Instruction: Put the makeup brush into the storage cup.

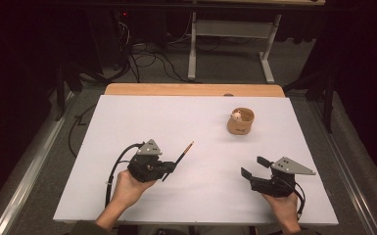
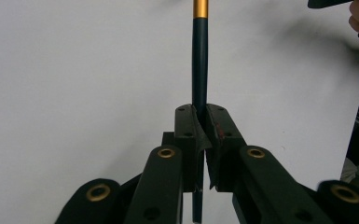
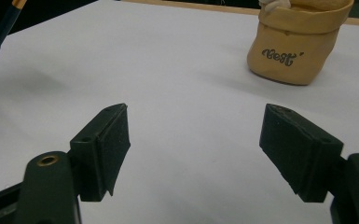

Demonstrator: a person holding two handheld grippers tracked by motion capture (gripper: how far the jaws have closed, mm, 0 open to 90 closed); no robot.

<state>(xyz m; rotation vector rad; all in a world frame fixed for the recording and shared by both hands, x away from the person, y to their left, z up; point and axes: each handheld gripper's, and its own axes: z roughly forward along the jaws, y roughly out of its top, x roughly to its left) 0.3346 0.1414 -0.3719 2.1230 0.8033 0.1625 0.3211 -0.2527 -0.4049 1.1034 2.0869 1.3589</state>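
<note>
Jutting out from between the pads of the left gripper [image 1: 169, 168], a slim dark brush [image 1: 180, 159] with a gold band and a reddish far tip slanted up and away to the right over the white table [image 1: 127, 127]. The left gripper's jaws were pressed tight on the dark shaft, which in the left gripper view [image 2: 199, 70] ran straight up from the closed pads to the gold band [image 2: 200, 8], its short tail showing below them. The person's left hand [image 1: 127, 188] held that gripper at the near left of the table, a cable looping off its left side. Well apart, at the near right, the right gripper [image 1: 254, 167] rested in the right hand [image 1: 285, 208] with its jaws spread wide and nothing between them; the right gripper view showed bare white tabletop in the gap between the pads [image 3: 114, 140]. Farther off, on the far right part of the table, stood a small tan pouch [image 1: 240, 122] with a rolled rim and dark script on its side [image 3: 294, 46], a pale small thing resting inside it. Beyond the table's wooden far edge lay dark floor with cables and a desk frame.
</note>
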